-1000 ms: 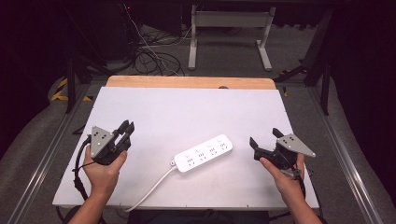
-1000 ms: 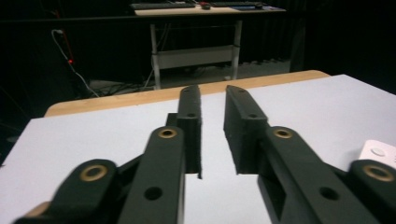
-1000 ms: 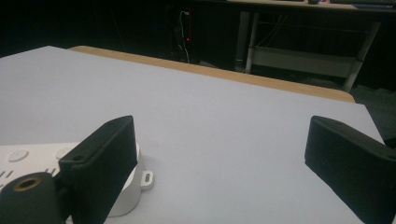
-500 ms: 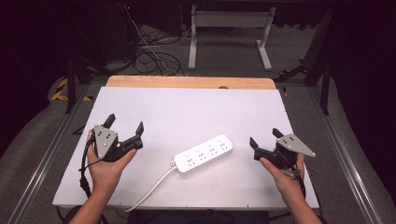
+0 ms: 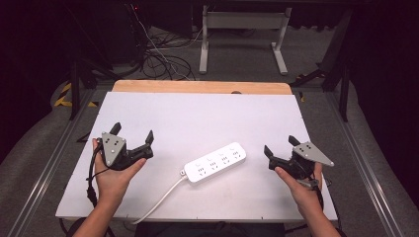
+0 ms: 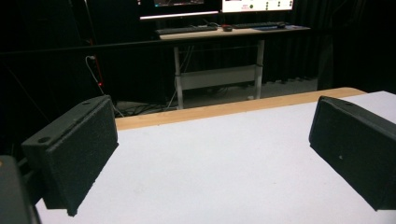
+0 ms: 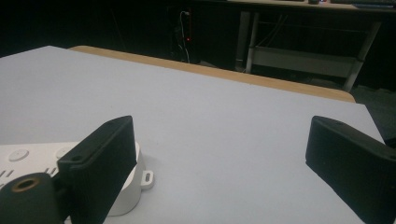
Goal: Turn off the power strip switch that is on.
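Note:
A white power strip [image 5: 215,162] lies at an angle on the white table top [image 5: 197,113], its white cable [image 5: 155,202] running toward the near edge. My left gripper [image 5: 133,132] is held to the strip's left, open, with bare table between its jaws [image 6: 212,163]. My right gripper [image 5: 279,144] is held to the strip's right, open and holding nothing [image 7: 224,163]. In the right gripper view the end of the power strip [image 7: 133,186] lies just behind the left jaw, apart from the pads.
A wooden strip [image 5: 200,87] runs along the table's far edge. Beyond it stand a metal desk frame [image 5: 242,29] and a tangle of cables [image 5: 158,59] on the floor. Metal rails [image 5: 365,173] flank the table on both sides.
My left gripper's jaws have spread from nearly together to wide open, and the hand turned a little. The right gripper and the power strip have stayed put.

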